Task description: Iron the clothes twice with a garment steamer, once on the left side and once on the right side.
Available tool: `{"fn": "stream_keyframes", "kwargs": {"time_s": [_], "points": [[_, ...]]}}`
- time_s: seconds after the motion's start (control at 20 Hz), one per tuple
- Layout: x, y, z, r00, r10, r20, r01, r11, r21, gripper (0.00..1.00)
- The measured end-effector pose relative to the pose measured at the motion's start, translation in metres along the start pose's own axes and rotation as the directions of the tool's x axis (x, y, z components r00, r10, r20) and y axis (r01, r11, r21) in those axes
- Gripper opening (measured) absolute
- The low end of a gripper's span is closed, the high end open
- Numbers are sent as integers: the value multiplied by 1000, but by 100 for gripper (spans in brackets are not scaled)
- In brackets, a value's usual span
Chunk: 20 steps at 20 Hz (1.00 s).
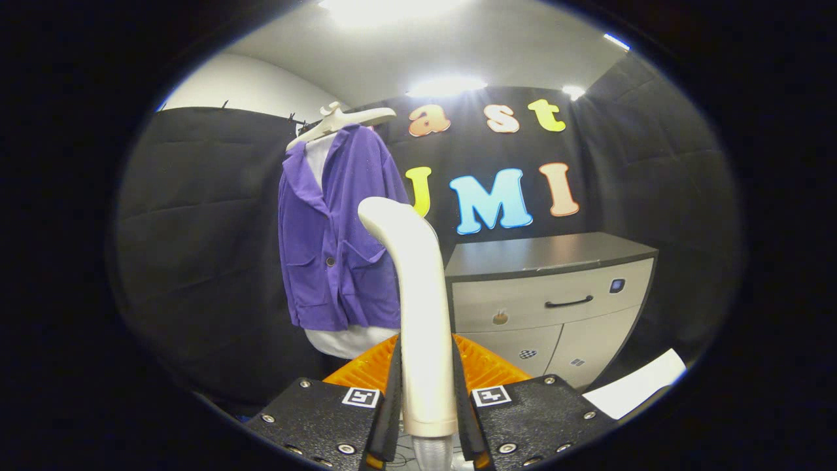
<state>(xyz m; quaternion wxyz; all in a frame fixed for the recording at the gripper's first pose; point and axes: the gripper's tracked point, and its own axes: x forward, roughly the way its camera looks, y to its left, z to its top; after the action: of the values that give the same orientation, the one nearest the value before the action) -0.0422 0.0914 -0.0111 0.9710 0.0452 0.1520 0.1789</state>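
A cream-coloured garment steamer (422,307) stands upright between my fingers, its curved head bent toward the clothes. My gripper (426,366) is shut on the steamer's handle, with both fingers pressing its sides. Beyond the steamer, a purple jacket (330,235) over a white garment (346,340) hangs on a white hanger (340,121) against the black booth wall. The steamer head is near the jacket's right half and partly covers it; I cannot tell whether it touches the cloth.
A grey cabinet (556,294) with a dark top, a drawer handle and lower doors stands beyond the fingers, next to the hanging clothes. A white sheet (637,386) lies low beside it. Ceiling lights glare above.
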Motion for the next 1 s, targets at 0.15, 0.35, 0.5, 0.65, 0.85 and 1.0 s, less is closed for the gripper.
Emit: {"fn": "stream_keyframes", "kwargs": {"time_s": [0.15,0.35,0.5,0.65,0.85,1.0], "points": [[-16,-29,30,998,-30,55,29,999,24,37],[-34,-63,73,983,-94,155,91,995,31,37],[-41,-77,94,969,-130,212,124,991,41,37],[-40,-79,97,965,-142,220,134,990,50,37],[-32,-75,93,975,-124,184,114,991,65,37],[-29,-74,89,977,-121,174,111,992,64,37]]}}
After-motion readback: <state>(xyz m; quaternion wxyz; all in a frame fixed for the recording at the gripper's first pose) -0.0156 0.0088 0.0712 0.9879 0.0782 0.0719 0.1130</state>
